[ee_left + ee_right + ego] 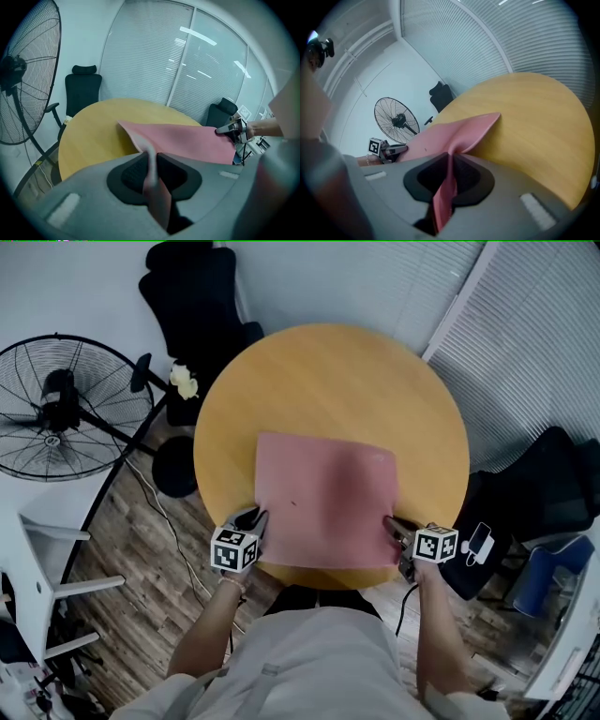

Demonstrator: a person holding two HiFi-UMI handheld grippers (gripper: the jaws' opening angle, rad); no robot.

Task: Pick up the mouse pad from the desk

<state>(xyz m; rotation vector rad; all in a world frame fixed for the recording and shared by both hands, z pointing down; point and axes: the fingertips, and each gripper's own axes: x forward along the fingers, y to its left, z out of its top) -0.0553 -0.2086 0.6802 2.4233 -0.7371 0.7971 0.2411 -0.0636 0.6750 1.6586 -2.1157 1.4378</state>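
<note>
The pink mouse pad [323, 498] hangs stretched between the two tongs over the near half of the round wooden bench [328, 381]. It reaches away from the person toward the middle of the bench. The left tongs [255, 517] are clamped on its near left corner and the right tongs [392, 524] on its near right corner. In each gripper view the dark ribbed pads press a thin fold of pink sheet flat between them. The held edge therefore runs from side to side, from one hand to the other, and the rest of the pad lies ahead of both tongs. Neither hand is nearer than the other. The pad is close to square, so it has no marked long axis. It is thin, matte and limp: it curls up into each grip and sags in a shallow trough between them. Its far corners droop toward the wood, and I cannot tell for sure whether they touch it. I judge that getting it clear depends on raising both hands evenly, since a lag on either side would let the soft sheet twist or drag. The bench top is smooth and bare round the pad. A standing fan [58, 407] and a black chair [192, 296] are on the floor beyond it.
</note>
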